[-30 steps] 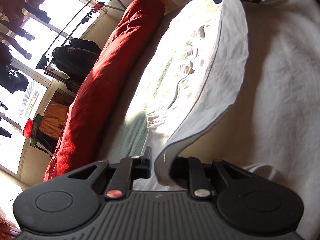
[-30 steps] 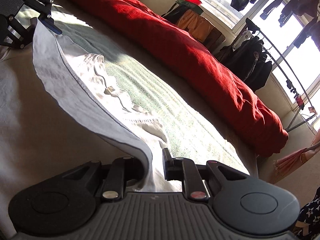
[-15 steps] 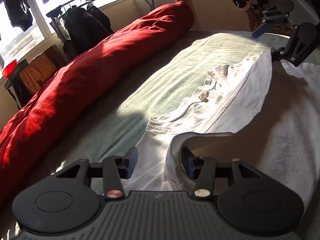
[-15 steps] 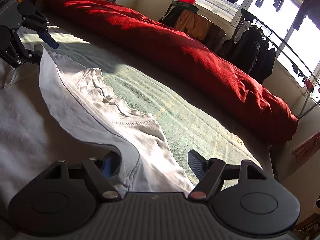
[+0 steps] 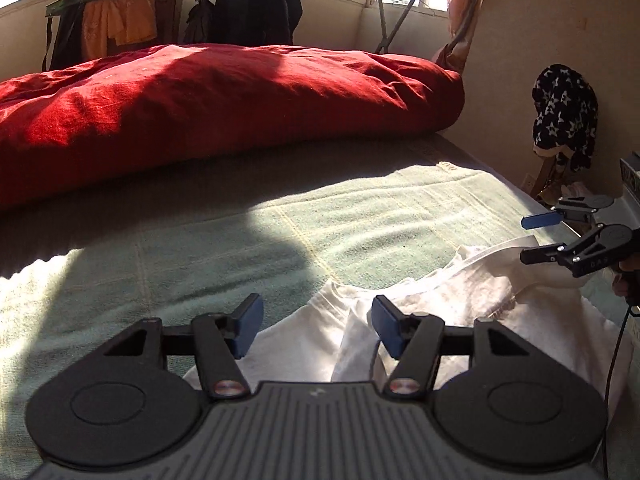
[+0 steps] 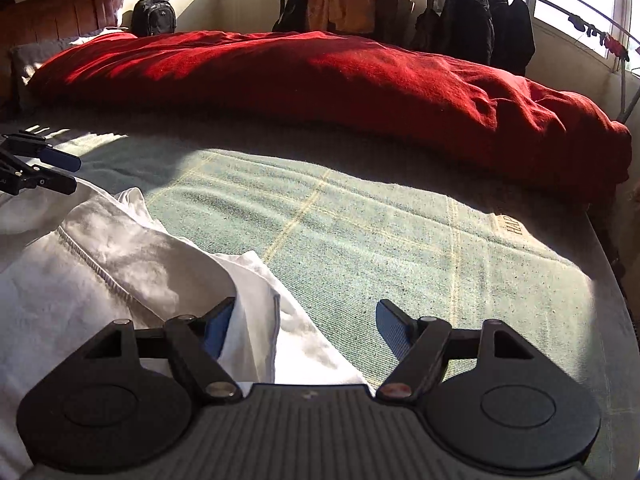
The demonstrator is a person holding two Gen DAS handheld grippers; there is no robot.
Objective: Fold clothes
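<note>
So both my grippers wide open, holding nothing: left gripper (image 5: 316, 330), right gripper (image 6: 304, 330) over white shirt (image 5: 460, 304). Backpack (image 6: 154, 16) only visible from right wrist cam.

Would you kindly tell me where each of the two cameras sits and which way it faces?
Left wrist: on the left gripper, low over the white garment, facing the red duvet and windows; its open fingers show, with the right gripper at right.
Right wrist: on the right gripper, facing the same way; its open fingers show, the left gripper at left.
Shared: garment, green blanket, duvet, and each other's gripper.
</note>
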